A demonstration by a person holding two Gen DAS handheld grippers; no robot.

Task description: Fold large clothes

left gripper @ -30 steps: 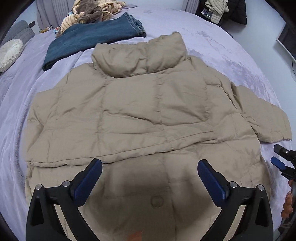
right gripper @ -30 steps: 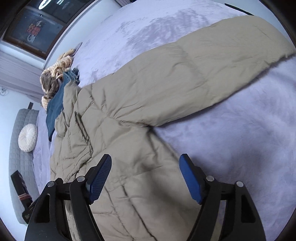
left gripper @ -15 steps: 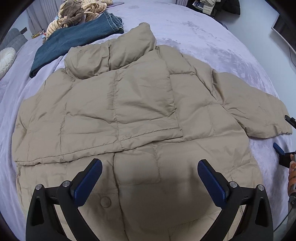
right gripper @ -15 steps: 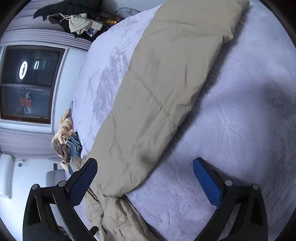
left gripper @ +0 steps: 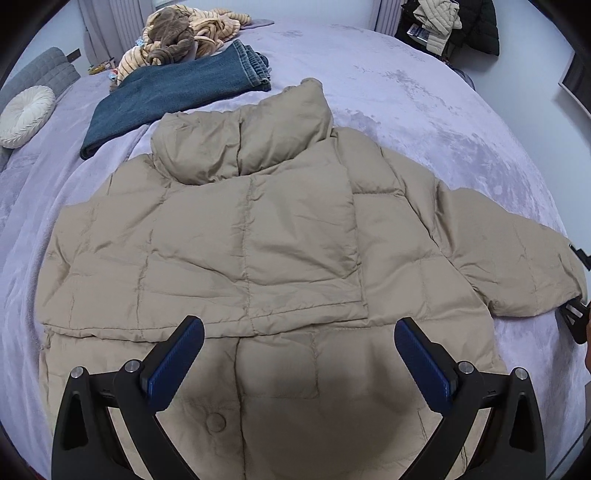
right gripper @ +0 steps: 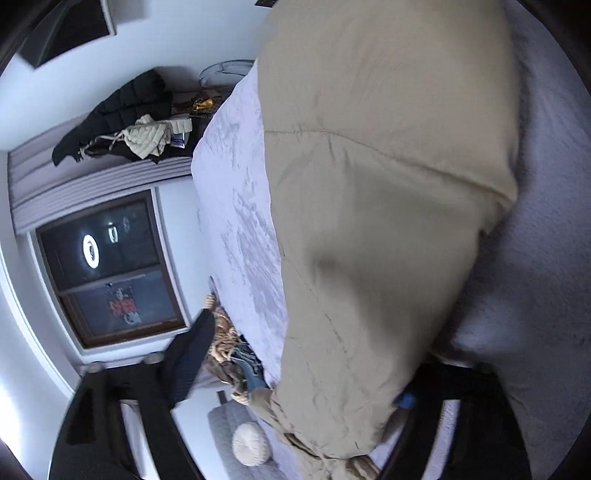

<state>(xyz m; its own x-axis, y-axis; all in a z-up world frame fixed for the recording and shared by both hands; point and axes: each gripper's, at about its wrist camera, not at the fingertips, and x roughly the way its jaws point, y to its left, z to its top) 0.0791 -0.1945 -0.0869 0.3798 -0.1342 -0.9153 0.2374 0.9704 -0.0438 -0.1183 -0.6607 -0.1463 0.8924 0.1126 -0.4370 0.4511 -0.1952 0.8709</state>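
Observation:
A tan puffer jacket (left gripper: 280, 240) lies flat on the lilac bed, collar at the far end. Its left sleeve is folded across the body. Its right sleeve (left gripper: 524, 269) stretches out to the right. My left gripper (left gripper: 299, 358) is open and empty, held above the jacket's hem. My right gripper (right gripper: 295, 369) is open, turned on its side, with the right sleeve (right gripper: 369, 229) lying between its fingers. One finger is over the sleeve and the other under it. The right gripper also shows at the right edge of the left wrist view (left gripper: 576, 317), at the sleeve's cuff.
Folded blue jeans (left gripper: 173, 99) and a striped pile of clothes (left gripper: 184, 37) lie at the far end of the bed (left gripper: 424, 103). A round white cushion (left gripper: 26, 114) sits at the far left. Dark clothes (left gripper: 450, 22) hang beyond the bed.
My right gripper has rolled onto its side and moved in on the right sleeve, which now sits between its fingers. My left gripper has shifted a little over the hem.

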